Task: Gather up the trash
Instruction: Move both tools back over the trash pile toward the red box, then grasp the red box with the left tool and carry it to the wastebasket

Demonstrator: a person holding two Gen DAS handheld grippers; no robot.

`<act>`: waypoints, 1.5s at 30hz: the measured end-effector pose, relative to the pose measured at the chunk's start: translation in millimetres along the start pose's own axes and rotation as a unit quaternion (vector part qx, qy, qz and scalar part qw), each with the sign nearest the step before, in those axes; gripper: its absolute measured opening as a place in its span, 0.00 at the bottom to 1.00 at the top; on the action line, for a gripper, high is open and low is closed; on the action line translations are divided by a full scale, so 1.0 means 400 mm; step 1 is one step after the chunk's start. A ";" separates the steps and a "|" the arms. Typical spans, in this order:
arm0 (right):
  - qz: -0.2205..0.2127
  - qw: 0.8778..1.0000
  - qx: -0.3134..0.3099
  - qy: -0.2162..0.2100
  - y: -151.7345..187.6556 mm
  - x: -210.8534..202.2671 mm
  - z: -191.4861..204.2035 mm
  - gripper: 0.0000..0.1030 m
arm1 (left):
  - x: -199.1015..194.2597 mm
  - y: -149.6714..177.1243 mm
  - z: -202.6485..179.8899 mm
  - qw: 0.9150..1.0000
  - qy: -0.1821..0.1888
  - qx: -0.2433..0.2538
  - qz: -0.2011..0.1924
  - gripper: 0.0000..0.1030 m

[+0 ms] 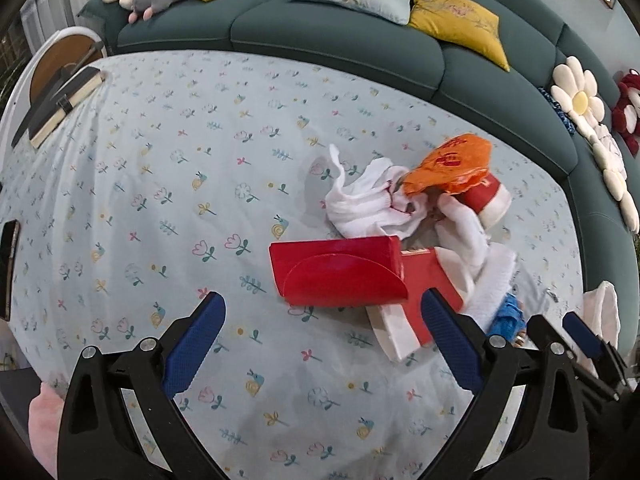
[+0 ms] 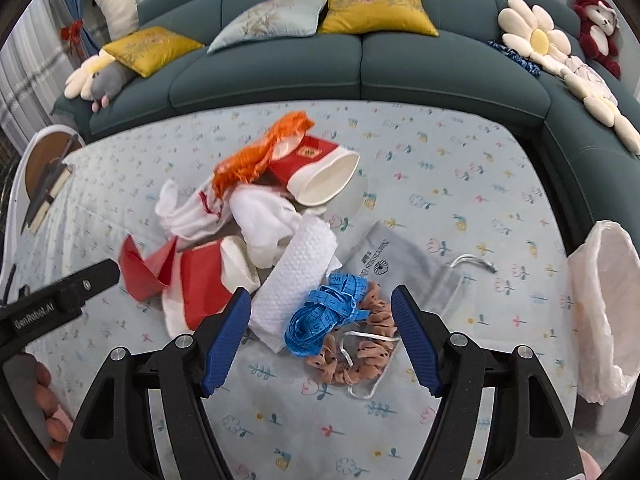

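A heap of trash lies on the floral tablecloth (image 1: 160, 160): a torn red and white carton (image 1: 340, 276) (image 2: 192, 280), crumpled white tissues (image 1: 368, 200) (image 2: 264, 220), an orange plastic bag (image 1: 452, 164) (image 2: 256, 156), a tipped red and white paper cup (image 1: 488, 196) (image 2: 320, 172) and an embossed paper towel (image 2: 296, 272). My left gripper (image 1: 324, 340) is open, just in front of the carton. My right gripper (image 2: 320, 332) is open above a blue tape measure (image 2: 324, 304) and a brown scrunchie (image 2: 360, 344).
A bin lined with a white bag (image 2: 604, 312) stands at the right table edge. A grey drawstring pouch (image 2: 396, 268) lies behind the scrunchie. A book (image 1: 60, 108) rests at the far left. A green sofa (image 2: 360, 64) with cushions runs behind.
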State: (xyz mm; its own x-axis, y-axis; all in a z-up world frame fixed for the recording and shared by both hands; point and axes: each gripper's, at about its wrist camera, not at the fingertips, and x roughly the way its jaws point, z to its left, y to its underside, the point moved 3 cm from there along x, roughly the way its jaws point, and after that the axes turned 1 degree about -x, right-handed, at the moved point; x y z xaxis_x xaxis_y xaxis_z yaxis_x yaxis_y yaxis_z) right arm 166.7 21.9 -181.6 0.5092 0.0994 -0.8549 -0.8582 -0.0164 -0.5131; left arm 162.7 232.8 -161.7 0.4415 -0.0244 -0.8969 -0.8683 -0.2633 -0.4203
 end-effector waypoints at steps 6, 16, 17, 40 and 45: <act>0.023 1.000 0.004 0.001 0.003 0.066 -0.002 0.67 | 0.058 -0.021 0.001 1.000 0.018 -0.012 0.022 0.92; 0.047 0.999 -0.003 -0.016 0.014 0.111 0.013 0.40 | 0.111 -0.031 0.014 0.999 0.023 -0.026 0.030 0.84; 0.049 0.999 -0.002 -0.019 0.016 0.113 0.014 0.37 | 0.111 -0.031 0.015 0.999 0.029 -0.027 0.031 0.79; -0.027 0.999 0.005 -0.045 -0.030 -0.076 -0.021 0.02 | -0.082 -0.032 -0.079 0.997 0.063 0.019 -0.041 0.00; -0.069 0.996 0.011 -0.046 -0.071 -0.168 -0.057 0.02 | -0.155 -0.042 -0.142 0.994 0.078 0.035 -0.061 0.00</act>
State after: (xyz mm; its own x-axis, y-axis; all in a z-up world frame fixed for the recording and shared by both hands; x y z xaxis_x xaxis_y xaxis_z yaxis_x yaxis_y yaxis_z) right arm 158.4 -7.1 -111.2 0.6154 0.1901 -0.7649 -0.7819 0.0245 -0.6229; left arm 162.8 184.0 -91.4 0.5690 -0.1480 -0.8089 -0.8178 -0.2054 -0.5376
